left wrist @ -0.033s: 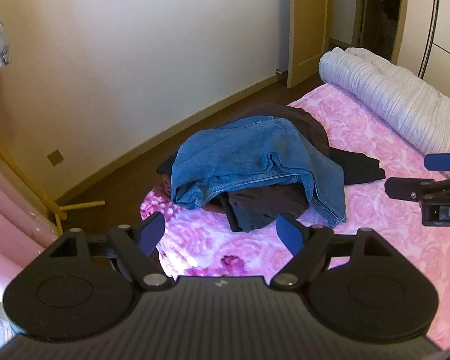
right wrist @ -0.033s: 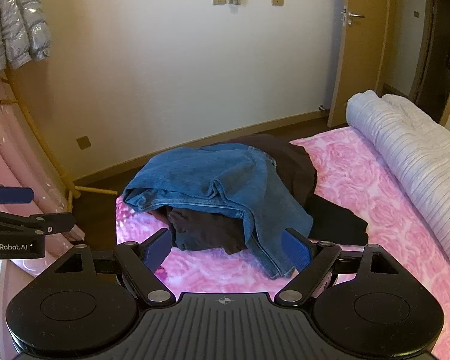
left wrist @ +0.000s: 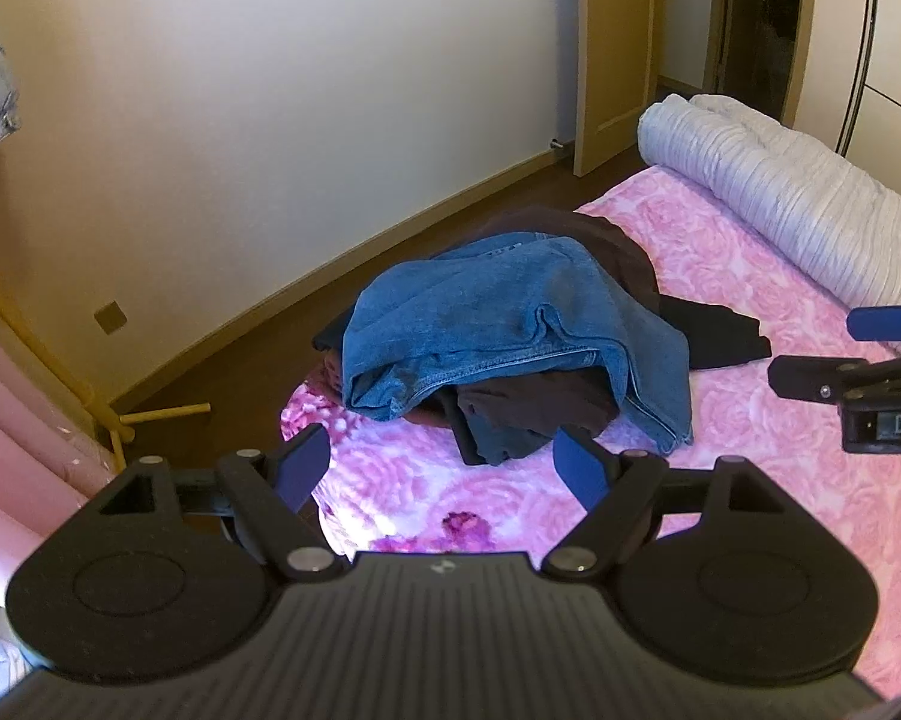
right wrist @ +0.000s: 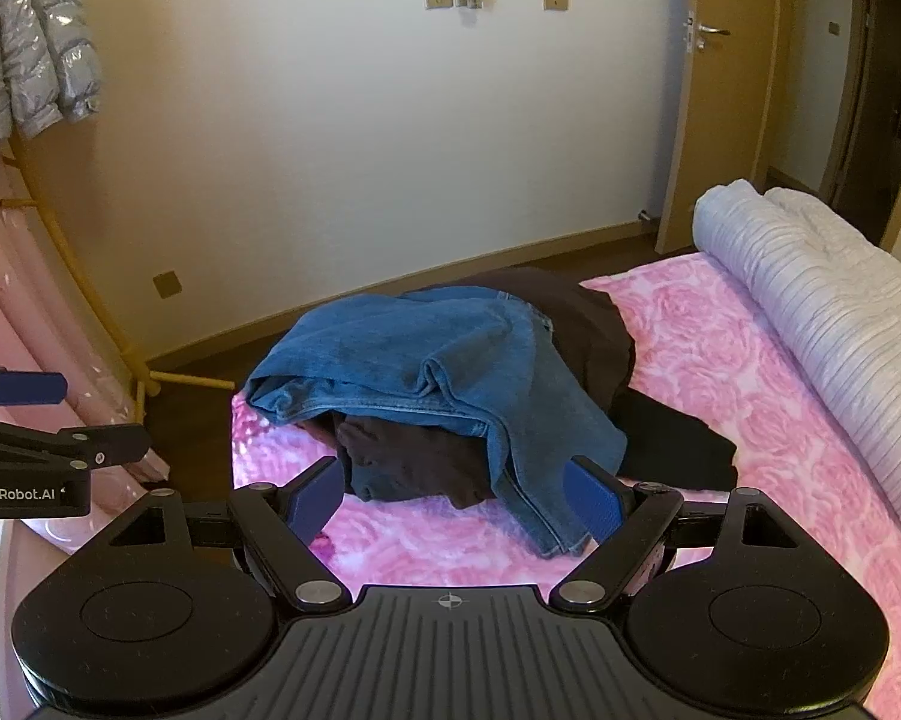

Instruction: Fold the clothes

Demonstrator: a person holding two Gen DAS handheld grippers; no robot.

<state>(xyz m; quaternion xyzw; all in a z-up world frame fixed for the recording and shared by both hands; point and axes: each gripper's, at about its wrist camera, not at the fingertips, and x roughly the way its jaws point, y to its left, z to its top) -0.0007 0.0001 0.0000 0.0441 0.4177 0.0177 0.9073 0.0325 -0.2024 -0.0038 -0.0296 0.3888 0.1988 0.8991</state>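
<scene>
A pile of clothes lies on the pink rose-patterned bed (left wrist: 750,468) near its far corner. Blue jeans (left wrist: 498,312) are draped over dark brown garments (left wrist: 528,414), and a black garment (left wrist: 720,336) sticks out to the right. The pile also shows in the right wrist view, jeans (right wrist: 444,366) on top. My left gripper (left wrist: 444,468) is open and empty, just short of the pile. My right gripper (right wrist: 456,501) is open and empty, at the pile's near edge. Each gripper shows at the edge of the other's view, the right gripper (left wrist: 834,348) and the left gripper (right wrist: 60,414).
A rolled white quilt (left wrist: 798,198) lies along the bed's right side. A cream wall, brown floor (left wrist: 240,360) and an open wooden door (left wrist: 612,54) lie beyond. A yellow clothes rack (right wrist: 78,276) with a silver jacket (right wrist: 30,60) and pink covers stands at left.
</scene>
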